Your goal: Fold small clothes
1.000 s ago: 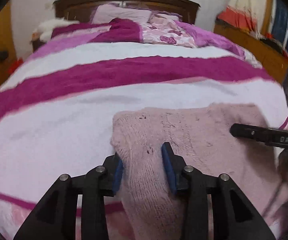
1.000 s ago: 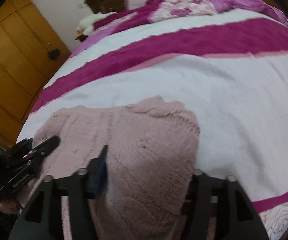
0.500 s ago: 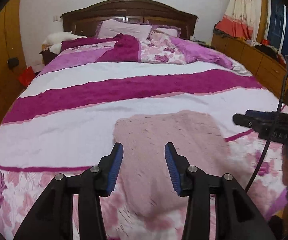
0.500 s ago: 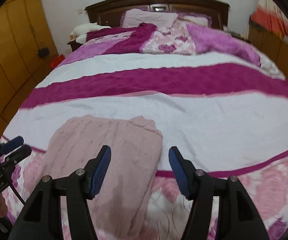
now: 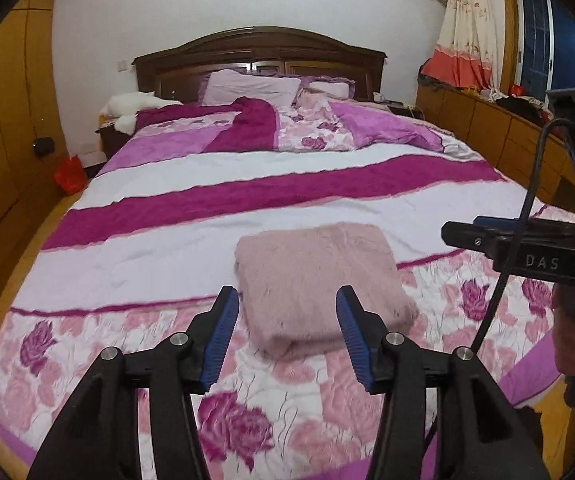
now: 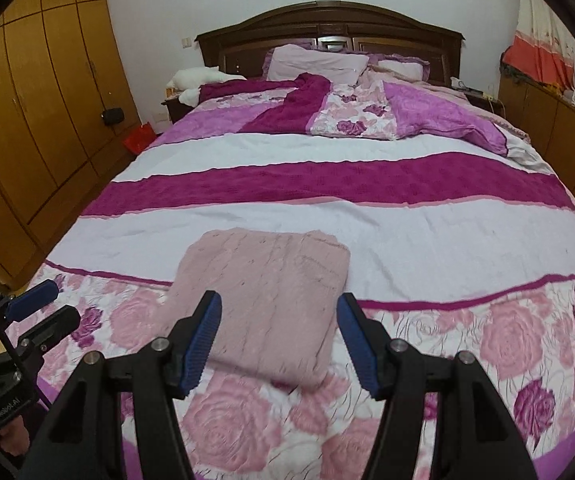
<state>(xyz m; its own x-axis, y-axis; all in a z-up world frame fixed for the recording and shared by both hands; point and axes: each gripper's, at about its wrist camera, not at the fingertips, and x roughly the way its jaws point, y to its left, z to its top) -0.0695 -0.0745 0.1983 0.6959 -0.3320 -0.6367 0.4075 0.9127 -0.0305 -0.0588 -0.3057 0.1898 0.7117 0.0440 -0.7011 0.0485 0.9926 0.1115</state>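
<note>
A pink knitted sweater (image 5: 311,276) lies folded into a thick rectangle near the foot of the bed (image 5: 167,248), also visible in the right wrist view (image 6: 263,280). My left gripper (image 5: 287,294) hangs above and in front of it, its jaws opening with nothing between the blue pads. My right gripper (image 6: 279,298) is likewise raised clear of the sweater, open and empty. Each gripper shows in the other's view: the right gripper (image 5: 463,230) at the right edge, the left gripper (image 6: 61,304) at the lower left.
The bedspread has white and magenta stripes and a rose-print border. A crumpled quilt (image 6: 351,116) and pillows (image 6: 315,62) lie by the dark headboard. Wooden wardrobes (image 6: 47,92) stand on the left, a low wooden cabinet (image 5: 487,128) on the right, a red bag (image 5: 69,174) on the floor.
Both grippers have let go of the sweater and drawn back and up from the bed. The left jaws have widened. The sweater now rests folded on the bedspread.
</note>
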